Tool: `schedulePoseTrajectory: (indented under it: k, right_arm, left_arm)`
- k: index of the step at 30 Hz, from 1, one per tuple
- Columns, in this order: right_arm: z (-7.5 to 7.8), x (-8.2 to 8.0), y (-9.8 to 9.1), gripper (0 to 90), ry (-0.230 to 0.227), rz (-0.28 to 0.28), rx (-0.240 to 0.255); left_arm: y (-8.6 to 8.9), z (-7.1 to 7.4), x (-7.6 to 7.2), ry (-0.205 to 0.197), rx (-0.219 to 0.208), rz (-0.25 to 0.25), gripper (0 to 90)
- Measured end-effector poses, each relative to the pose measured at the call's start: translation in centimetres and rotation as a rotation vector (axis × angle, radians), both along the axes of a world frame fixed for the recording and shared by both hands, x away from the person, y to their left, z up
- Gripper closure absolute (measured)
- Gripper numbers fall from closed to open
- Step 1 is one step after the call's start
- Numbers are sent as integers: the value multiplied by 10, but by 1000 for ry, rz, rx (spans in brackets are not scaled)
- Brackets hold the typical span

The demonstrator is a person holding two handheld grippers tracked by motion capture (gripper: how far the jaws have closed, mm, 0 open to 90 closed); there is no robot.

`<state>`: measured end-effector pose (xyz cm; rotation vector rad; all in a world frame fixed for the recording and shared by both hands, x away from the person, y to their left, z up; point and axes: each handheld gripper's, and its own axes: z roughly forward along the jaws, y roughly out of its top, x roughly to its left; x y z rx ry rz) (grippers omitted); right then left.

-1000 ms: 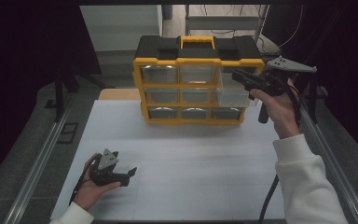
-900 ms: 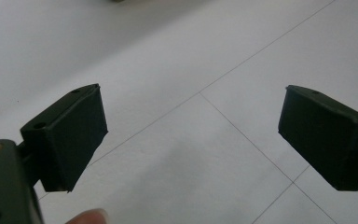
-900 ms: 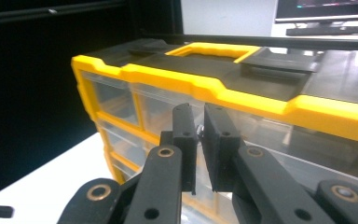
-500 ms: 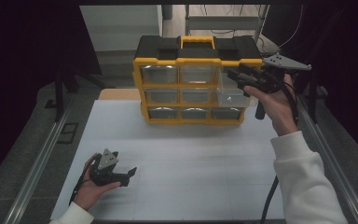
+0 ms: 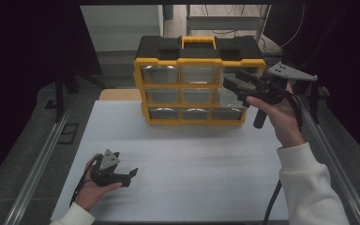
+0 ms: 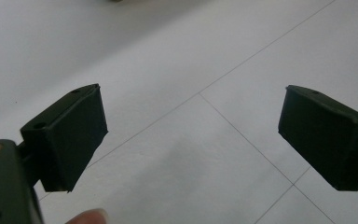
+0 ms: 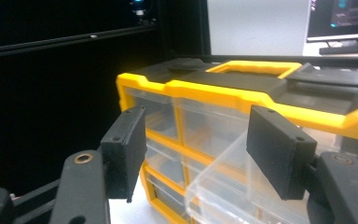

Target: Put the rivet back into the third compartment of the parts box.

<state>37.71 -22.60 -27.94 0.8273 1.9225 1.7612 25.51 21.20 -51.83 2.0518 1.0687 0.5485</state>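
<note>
White table (image 5: 192,164) under dark surroundings, seen from above: my right gripper (image 5: 236,84) has just been opening its jaws, nothing between them, at the pulled-out clear drawer (image 5: 232,98) of the yellow organizer (image 5: 199,79) by the far edge. My left gripper (image 5: 130,174) rests near the near left corner.

Left gripper view: jaws wide apart over bare table.

Right gripper view: jaws apart before the clear drawer (image 7: 223,186)

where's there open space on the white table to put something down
The white table is bare between the yellow and black drawer cabinet and the left gripper, and across to the right sleeve. It is crowded at the cabinet's right end, where the right gripper faces a pulled-out clear drawer.
</note>
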Motion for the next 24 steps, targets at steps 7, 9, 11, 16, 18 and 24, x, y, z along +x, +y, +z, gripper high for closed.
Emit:
schedulePoseTrajectory:
  k: [7, 9, 11, 16, 18, 24]
  right_arm:
    - [-3, -18, 3, 369, 3, 62, -12]
    - [-5, -21, 4, 368, 2, 72, -21]
    - [-7, -24, 5, 368, -1, 82, -27]
    - [-13, -32, 3, 367, 4, 99, -27]
    - [-16, -36, 1, 368, 4, 100, -23]
    - [-25, -45, -6, 371, 4, 96, -35]
  left_arm:
    - [0, 0, 0, -2, -2, -1, 81]
    - [0, 1, 0, -2, -1, -2, 81]
    - [0, 1, 0, -2, -5, 0, 81]
    - [0, 1, 0, -3, -5, 0, 81]
    - [0, 1, 0, -3, -5, 0, 81]
    - [0, 1, 0, -3, -5, -1, 81]
